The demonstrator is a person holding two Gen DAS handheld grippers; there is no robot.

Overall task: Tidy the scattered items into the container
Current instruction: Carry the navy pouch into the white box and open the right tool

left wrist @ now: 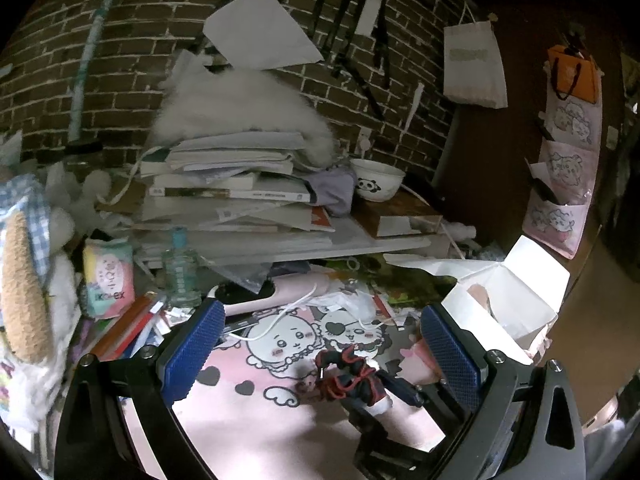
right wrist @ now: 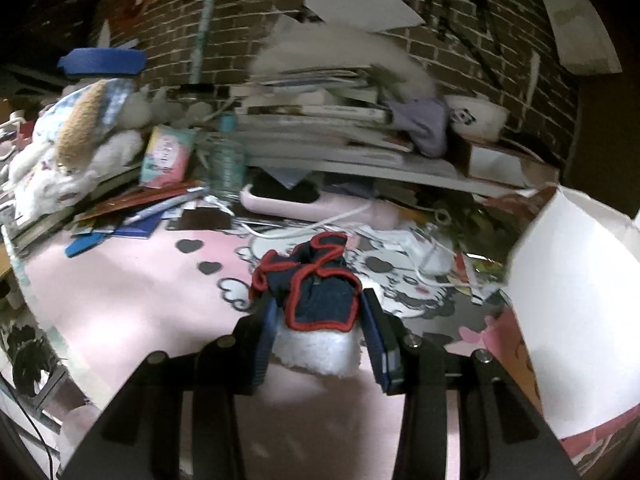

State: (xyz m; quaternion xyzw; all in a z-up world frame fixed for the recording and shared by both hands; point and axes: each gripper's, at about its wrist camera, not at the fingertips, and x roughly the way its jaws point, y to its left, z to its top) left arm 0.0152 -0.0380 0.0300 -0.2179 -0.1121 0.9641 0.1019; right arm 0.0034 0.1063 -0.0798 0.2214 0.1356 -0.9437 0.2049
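While your left tool (left wrist: 320,354) gapes wide over the desk (left wrist: 248,424), your right tool (right wrist: 320,312) clamps the toy (right wrist: 316,296) beside the box (right wrist: 576,300).

A small navy-blue fabric piece with red piping and a white fleecy cuff (right wrist: 318,300), like a doll-sized garment or bootie, sits crumpled between the right gripper's blue pads, its fleecy end toward the camera and its red-edged folds pointing toward the mat's far edge. It is over the middle of the pink cartoon-printed desk mat (right wrist: 132,292), beside a winged-heart drawing; whether it touches the mat cannot be told. The open white cardboard box (right wrist: 580,320) with its flaps raised stands at the mat's right edge, near the garment and apart from it.
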